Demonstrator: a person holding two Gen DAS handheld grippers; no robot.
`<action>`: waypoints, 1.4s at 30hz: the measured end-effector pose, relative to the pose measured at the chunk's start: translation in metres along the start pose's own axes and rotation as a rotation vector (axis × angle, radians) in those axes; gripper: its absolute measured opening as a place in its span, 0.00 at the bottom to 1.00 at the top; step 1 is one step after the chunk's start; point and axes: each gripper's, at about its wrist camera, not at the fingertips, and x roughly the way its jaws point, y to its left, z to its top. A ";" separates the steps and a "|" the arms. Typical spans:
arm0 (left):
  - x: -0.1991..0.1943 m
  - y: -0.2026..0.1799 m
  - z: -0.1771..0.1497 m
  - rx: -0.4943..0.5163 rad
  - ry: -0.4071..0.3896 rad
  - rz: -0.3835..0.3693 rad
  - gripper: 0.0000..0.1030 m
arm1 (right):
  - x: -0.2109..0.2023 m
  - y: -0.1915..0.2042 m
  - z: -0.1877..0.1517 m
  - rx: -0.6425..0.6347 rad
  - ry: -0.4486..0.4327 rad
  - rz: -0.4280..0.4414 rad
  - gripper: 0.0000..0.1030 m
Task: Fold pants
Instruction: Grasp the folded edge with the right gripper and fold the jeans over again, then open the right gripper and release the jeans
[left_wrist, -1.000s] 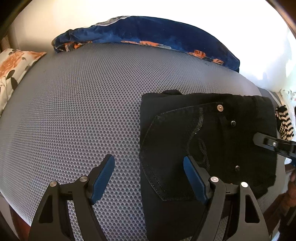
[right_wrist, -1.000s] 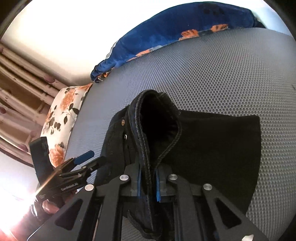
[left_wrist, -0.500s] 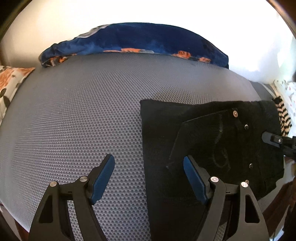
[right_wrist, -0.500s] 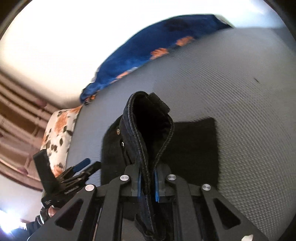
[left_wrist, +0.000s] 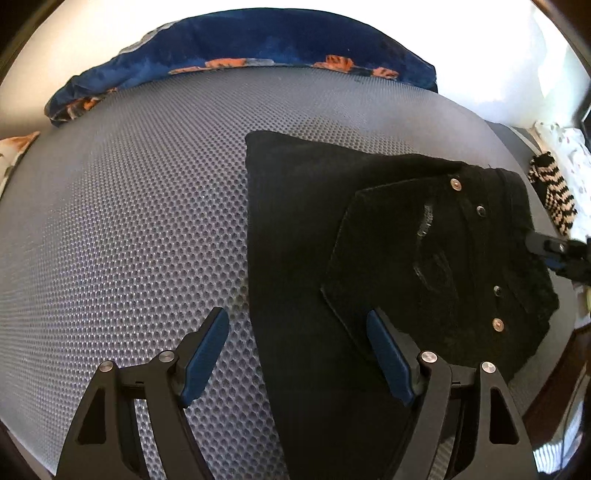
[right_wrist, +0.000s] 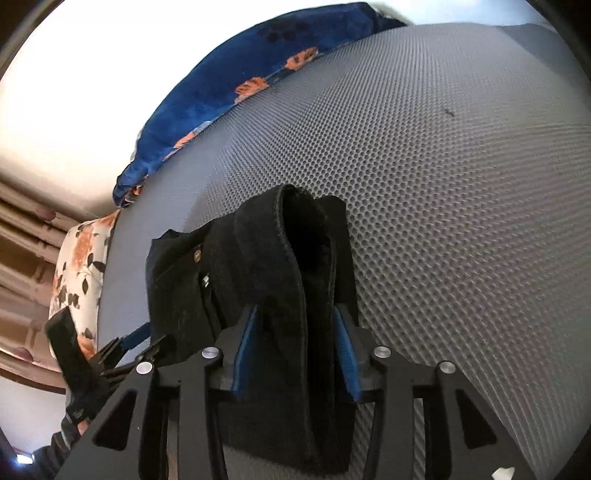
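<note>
My left gripper (left_wrist: 297, 349) stands wide open with nothing between its blue pads (left_wrist: 388, 356); its right pad hangs over the near left part of the folded black pants (left_wrist: 317, 236), its left pad over bare mattress (left_wrist: 129, 221). My right gripper (right_wrist: 295, 354) is parted about the width of the thick folded waistband edge of the pants (right_wrist: 258, 280); that edge runs up between the pads, which sit at its sides, but whether they press it I cannot tell. In the left view the right gripper (left_wrist: 554, 251) shows at the far right edge of the pants, by the waistband. Pants lie flat on the grey mesh mattress, back pocket (left_wrist: 406, 258) and rivets up. Beyond, at the far mattress edge, a blue floral blanket (left_wrist: 258, 40); a floral pillow (right_wrist: 79, 269) at the left in the right view; a striped knit item (left_wrist: 554, 194) just past the pants.
</note>
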 end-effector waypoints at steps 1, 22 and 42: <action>-0.003 -0.001 0.000 0.006 0.005 -0.006 0.75 | -0.004 0.000 -0.003 0.002 0.002 0.007 0.38; -0.024 0.003 -0.039 0.057 0.036 -0.057 0.78 | -0.024 -0.011 -0.064 0.043 -0.003 -0.046 0.06; -0.037 0.020 0.041 0.011 -0.092 0.040 0.78 | -0.029 0.031 0.033 -0.064 -0.168 -0.156 0.47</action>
